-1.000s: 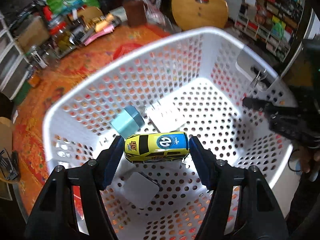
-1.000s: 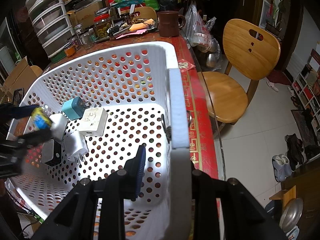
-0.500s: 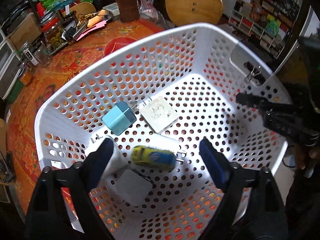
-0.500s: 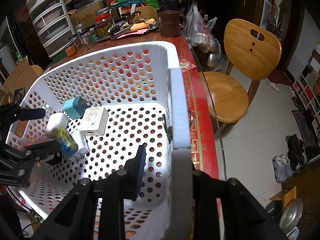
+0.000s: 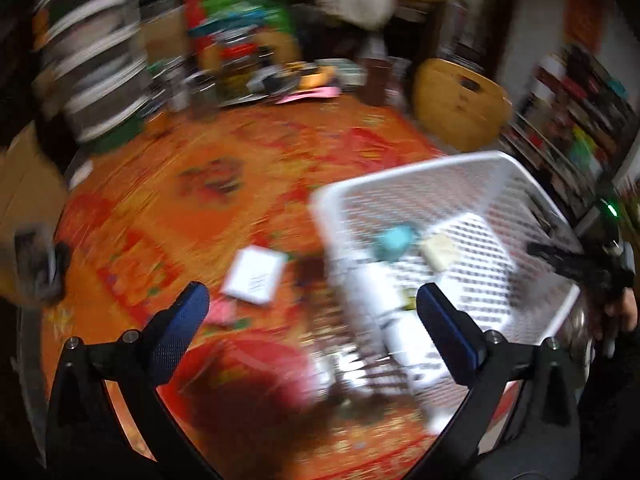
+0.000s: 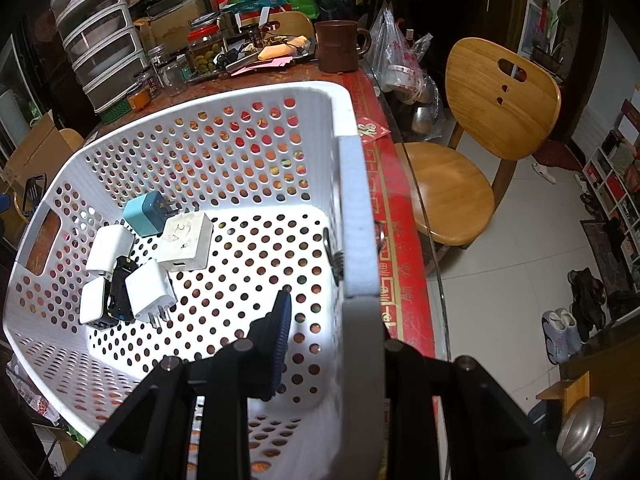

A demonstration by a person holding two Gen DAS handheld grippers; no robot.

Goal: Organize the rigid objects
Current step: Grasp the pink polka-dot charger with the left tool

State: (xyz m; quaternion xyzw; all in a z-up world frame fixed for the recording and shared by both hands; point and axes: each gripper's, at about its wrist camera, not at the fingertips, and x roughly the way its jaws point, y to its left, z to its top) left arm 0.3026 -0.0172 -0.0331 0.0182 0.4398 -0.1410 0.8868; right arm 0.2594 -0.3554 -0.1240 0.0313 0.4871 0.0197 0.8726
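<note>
Gripping the basket rim, right jaws; left jaws opening, empty; charger reads "2A".

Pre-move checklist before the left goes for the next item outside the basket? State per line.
1. Left gripper empty: ok, jaws opening wide, nothing between them.
2. Right gripper holding the white basket: ok, shut on its side wall.
3. Toy car inside the basket: cannot tell for sure; a dark shape wedged among the white chargers may be it, seen from underneath.
4. Next target located: ok, a white flat box lies on the orange tablecloth beside the basket, ahead of the left gripper.
5. Target identity and graspable edges: cannot tell, left view is motion-blurred.
6. Room left in the basket: ok, most of the floor is bare.
</note>
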